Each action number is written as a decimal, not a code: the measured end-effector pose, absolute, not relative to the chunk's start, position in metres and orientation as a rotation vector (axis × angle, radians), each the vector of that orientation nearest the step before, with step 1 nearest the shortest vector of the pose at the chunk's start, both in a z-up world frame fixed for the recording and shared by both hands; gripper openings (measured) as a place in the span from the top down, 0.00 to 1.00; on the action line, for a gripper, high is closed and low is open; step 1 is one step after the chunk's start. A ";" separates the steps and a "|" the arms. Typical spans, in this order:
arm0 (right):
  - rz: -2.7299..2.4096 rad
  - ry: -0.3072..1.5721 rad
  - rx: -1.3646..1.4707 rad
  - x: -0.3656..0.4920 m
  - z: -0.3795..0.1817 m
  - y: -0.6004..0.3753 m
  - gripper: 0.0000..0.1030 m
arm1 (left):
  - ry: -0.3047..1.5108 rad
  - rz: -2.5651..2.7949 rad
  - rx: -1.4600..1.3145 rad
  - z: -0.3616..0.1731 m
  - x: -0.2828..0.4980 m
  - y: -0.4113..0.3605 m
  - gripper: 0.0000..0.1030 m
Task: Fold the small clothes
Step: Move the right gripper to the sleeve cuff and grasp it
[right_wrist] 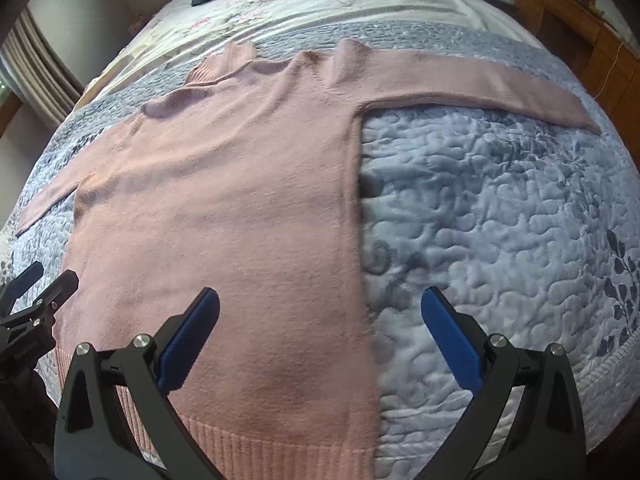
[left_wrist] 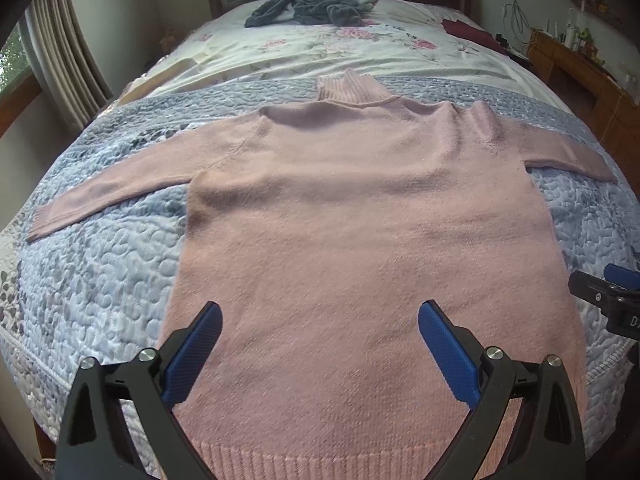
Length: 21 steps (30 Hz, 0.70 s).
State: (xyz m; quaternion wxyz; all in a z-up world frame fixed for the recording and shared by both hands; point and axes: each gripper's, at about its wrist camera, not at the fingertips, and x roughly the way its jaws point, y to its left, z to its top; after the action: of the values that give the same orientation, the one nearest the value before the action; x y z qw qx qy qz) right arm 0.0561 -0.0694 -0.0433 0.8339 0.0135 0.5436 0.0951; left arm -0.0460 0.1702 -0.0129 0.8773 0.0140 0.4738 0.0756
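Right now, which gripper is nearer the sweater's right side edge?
Right. The right gripper straddles that side edge of the sweater, fingers open. The left gripper hovers over the middle of the body, also open.

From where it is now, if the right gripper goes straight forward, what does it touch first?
Probably the right side edge of the pink sweater, where it meets the blue quilt. The open right gripper straddles that edge; depth is unclear, so either could come first.

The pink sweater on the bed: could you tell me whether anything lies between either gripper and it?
Nothing visible does. The pink sweater lies flat on the blue quilt, sleeves spread. The left gripper and right gripper hover open near its hem. The grey clothes lie far off by the headboard.
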 end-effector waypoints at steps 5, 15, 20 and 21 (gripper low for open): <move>0.033 1.115 0.063 0.129 -0.026 -0.161 0.03 | 0.935 0.108 0.019 -0.003 0.019 0.135 0.04; -0.230 1.190 0.174 0.281 -0.039 -0.349 0.03 | 0.902 0.086 -0.048 -0.001 0.153 0.066 0.04; -0.261 1.237 0.233 0.317 -0.060 -0.400 0.03 | 0.917 0.096 -0.044 -0.012 0.192 0.040 0.04; -0.254 1.256 0.230 0.323 -0.065 -0.407 0.03 | 0.922 0.098 -0.044 -0.015 0.195 0.038 0.04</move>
State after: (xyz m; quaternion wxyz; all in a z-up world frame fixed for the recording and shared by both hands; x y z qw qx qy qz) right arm 0.3227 -0.4074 -0.0650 0.7956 0.1072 0.5844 -0.1184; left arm 0.1953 0.0377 -0.0154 0.8942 -0.0212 0.4447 0.0471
